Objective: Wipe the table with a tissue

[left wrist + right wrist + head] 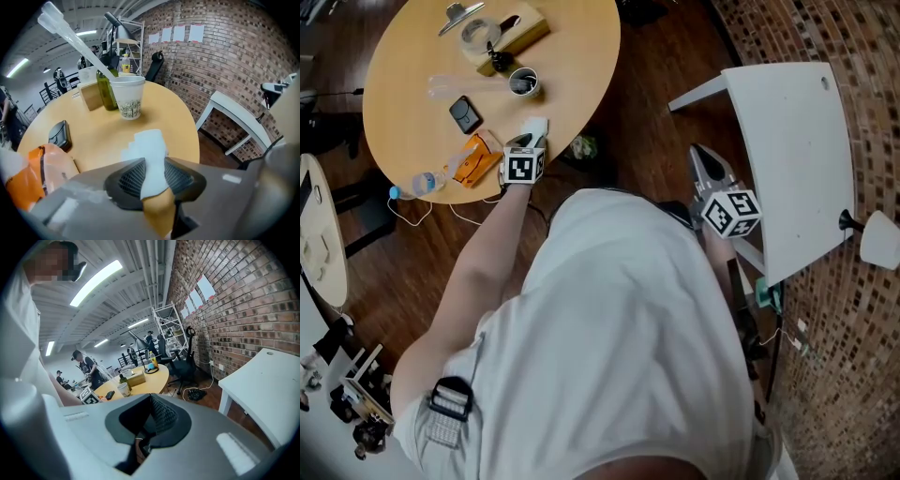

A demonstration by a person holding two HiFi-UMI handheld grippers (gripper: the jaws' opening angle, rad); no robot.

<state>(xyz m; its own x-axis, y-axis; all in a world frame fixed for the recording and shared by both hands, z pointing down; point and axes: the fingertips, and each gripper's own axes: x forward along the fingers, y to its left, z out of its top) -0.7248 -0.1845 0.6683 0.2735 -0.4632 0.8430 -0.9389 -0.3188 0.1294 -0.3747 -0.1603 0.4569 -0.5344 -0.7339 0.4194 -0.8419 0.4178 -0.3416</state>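
A white tissue [534,128] lies flat near the front edge of the round wooden table [412,84]. My left gripper [525,141] points steeply down at it. In the left gripper view the tissue [147,150] runs between the two ribbed pads of the left gripper [149,176] and out ahead of them on the table [93,136]. The jaws stand apart, one on each side of the tissue, without pinching it. My right gripper [705,157] hangs over the dark floor beside the person's body, jaws together and empty; the right gripper [149,420] shows nothing held.
On the table stand a paper cup [523,82], a black device [465,114], an orange packet [472,159], a water bottle [422,184] and a tissue box [516,33]. A white table [787,159] is at the right, by the brick wall.
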